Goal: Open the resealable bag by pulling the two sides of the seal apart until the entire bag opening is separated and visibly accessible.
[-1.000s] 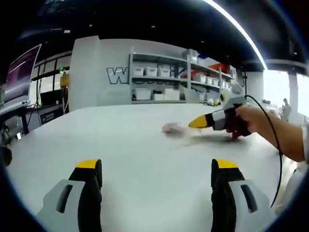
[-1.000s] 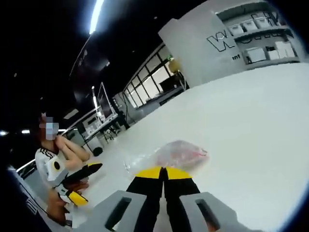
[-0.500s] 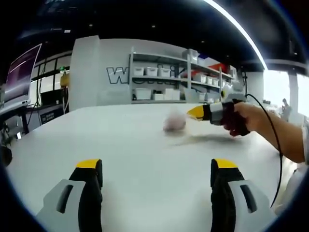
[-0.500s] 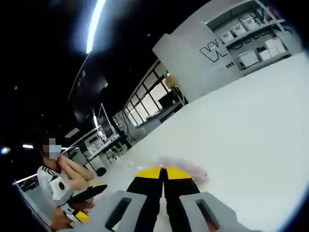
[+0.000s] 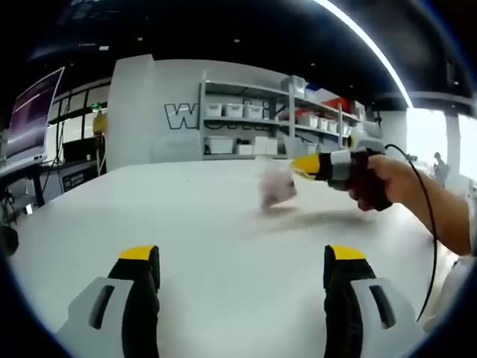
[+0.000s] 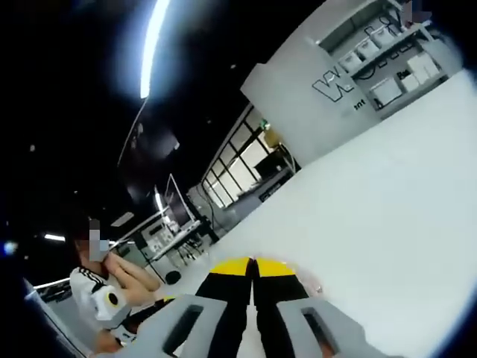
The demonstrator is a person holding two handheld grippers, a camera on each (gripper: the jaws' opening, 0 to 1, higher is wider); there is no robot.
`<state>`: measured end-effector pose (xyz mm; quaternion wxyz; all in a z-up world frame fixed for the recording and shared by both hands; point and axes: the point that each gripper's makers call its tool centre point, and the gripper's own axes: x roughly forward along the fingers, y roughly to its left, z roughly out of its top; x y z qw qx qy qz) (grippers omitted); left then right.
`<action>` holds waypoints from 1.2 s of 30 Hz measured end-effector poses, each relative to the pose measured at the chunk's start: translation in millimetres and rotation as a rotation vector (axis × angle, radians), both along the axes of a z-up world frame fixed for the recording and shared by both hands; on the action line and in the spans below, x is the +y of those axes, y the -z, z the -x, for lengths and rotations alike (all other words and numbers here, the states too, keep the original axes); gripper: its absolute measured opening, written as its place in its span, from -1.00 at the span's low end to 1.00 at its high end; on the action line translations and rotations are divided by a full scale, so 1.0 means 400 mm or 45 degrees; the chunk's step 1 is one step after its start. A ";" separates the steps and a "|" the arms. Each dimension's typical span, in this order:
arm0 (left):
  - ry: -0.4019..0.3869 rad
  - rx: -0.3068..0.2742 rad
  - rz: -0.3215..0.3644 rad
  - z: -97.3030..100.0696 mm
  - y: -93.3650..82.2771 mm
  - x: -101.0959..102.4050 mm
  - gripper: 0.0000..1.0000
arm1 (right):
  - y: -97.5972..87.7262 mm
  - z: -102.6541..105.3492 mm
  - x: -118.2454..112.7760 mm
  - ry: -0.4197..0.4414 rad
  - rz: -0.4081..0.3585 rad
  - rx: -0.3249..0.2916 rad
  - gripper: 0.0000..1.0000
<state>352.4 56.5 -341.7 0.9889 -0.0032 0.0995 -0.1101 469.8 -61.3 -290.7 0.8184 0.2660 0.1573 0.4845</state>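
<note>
Stretching wide beneath both my tools, the white table (image 5: 186,224) runs back to a grey wall (image 5: 156,112) with dark lettering and shelves (image 5: 253,123) stacked with pale bins. Above, a long ceiling light (image 5: 365,45) cuts across the dark ceiling, and a monitor (image 5: 33,119) stands at the far left. A seated person in a white shirt (image 6: 97,291) shows low in the right gripper view, beside glass-fronted rooms. My hand (image 5: 384,186) holds the right tool (image 5: 304,165) out over the table, its yellow-tipped jaws pressed together on the top edge of the resealable bag (image 5: 277,186); the clear, pinkish bag hangs blurred below the tips, lifted off the table with its shadow beneath. My left tool (image 5: 238,257) hovers low in front, well apart from the bag, jaws spread wide with nothing between them. A black cable (image 5: 426,224) loops from the right tool past my forearm.
</note>
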 end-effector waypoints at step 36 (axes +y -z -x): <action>0.079 -0.040 0.105 0.031 -0.042 -0.038 0.53 | -0.087 0.149 0.024 -0.003 -0.221 -0.086 -1.00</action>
